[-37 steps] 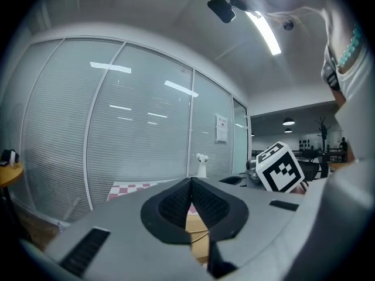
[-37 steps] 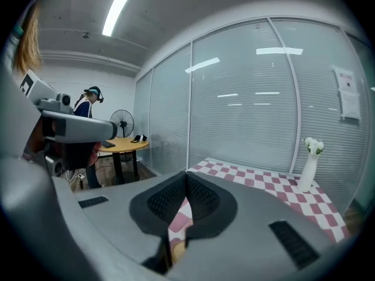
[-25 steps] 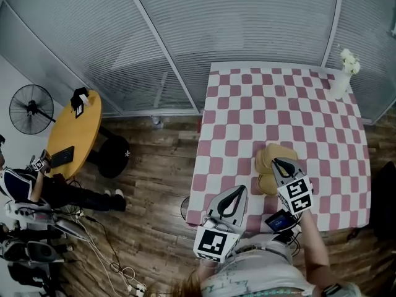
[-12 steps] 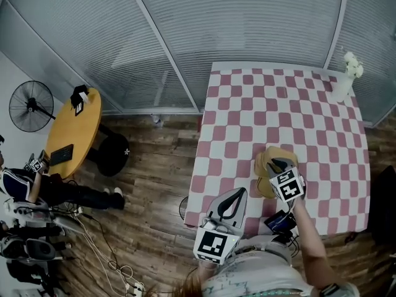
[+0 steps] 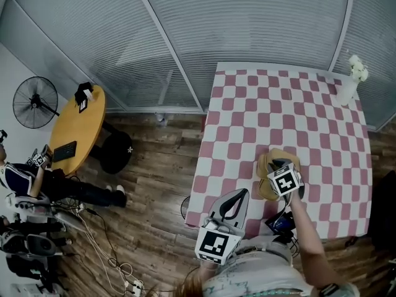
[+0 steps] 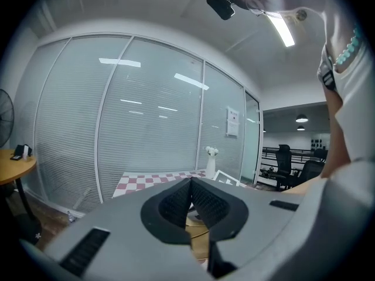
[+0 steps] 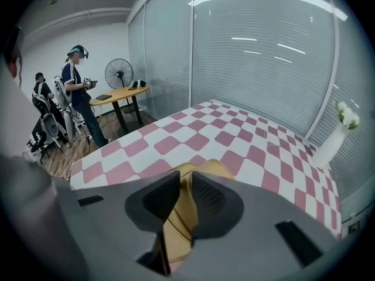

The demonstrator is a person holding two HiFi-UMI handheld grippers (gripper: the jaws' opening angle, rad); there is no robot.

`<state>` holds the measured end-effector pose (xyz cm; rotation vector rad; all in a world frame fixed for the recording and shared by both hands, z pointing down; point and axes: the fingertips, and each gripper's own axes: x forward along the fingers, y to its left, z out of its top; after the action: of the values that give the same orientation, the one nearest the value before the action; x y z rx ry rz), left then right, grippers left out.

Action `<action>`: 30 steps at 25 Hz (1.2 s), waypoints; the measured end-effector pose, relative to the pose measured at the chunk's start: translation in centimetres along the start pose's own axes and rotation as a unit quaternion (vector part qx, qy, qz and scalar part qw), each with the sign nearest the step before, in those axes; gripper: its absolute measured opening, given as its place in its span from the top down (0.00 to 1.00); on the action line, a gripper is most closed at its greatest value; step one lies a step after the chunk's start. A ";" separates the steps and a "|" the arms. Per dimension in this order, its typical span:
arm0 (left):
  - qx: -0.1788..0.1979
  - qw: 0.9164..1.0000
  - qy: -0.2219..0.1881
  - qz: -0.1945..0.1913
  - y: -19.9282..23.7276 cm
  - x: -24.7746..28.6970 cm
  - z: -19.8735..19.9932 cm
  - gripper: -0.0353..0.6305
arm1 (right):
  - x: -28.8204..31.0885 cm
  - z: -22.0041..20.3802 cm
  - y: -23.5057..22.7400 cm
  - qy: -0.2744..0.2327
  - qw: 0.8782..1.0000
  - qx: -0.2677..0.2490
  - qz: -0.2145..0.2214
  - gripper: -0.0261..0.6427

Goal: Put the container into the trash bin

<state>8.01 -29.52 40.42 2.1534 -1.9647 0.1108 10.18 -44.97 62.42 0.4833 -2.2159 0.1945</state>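
Right gripper (image 5: 279, 164) reaches down over the near part of the table (image 5: 247, 122), its marker cube facing up. Its jaws are closing on the container (image 5: 265, 178), a tan clamshell box lying on the checkered cloth close to the table's near edge. In the right gripper view a raised tan flap of the box stands in the narrow gap between the two pads and, as far as that view shows, meets both of them. The rest of the box spreads out under and beyond the jaws.

Left gripper (image 5: 238, 193) hangs at the table's near edge, to the left of the container and apart from it. Its jaws are pressed together at the tips with nothing between them, and it points roughly level toward the far side of the table.

A white vase (image 5: 348, 91) with pale flowers stands upright at the table's far right corner, well apart from the container. Beyond the table's far edge runs a glass wall with blinds (image 5: 247, 23).

Left of the table lies wooden floor (image 5: 154, 184). Farther left is a round yellow table (image 5: 77, 129) carrying small dark items too small to identify. A standing fan (image 5: 36, 102) is beyond it, and a person (image 5: 25, 181) is beside it.
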 end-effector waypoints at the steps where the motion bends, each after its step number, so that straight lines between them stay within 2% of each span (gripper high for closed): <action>1: -0.001 1.000 0.000 0.001 0.1 0.0 0.0 0.94 | 0.0 0.1 0.1 0.000 1.000 -0.002 0.002 0.88; 20: -0.014 1.000 -0.007 0.009 -0.4 -0.8 -0.7 0.94 | -0.9 -0.1 0.0 -0.033 0.999 0.015 0.021 0.91; 30: -0.020 1.000 -0.005 0.007 -0.7 -1.1 -0.5 0.94 | -4.5 2.2 0.0 -0.073 0.997 0.018 0.025 0.91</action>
<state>8.66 -28.30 40.60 2.1198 -1.9710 0.0616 11.17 -44.34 57.60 0.4758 -2.3732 0.2330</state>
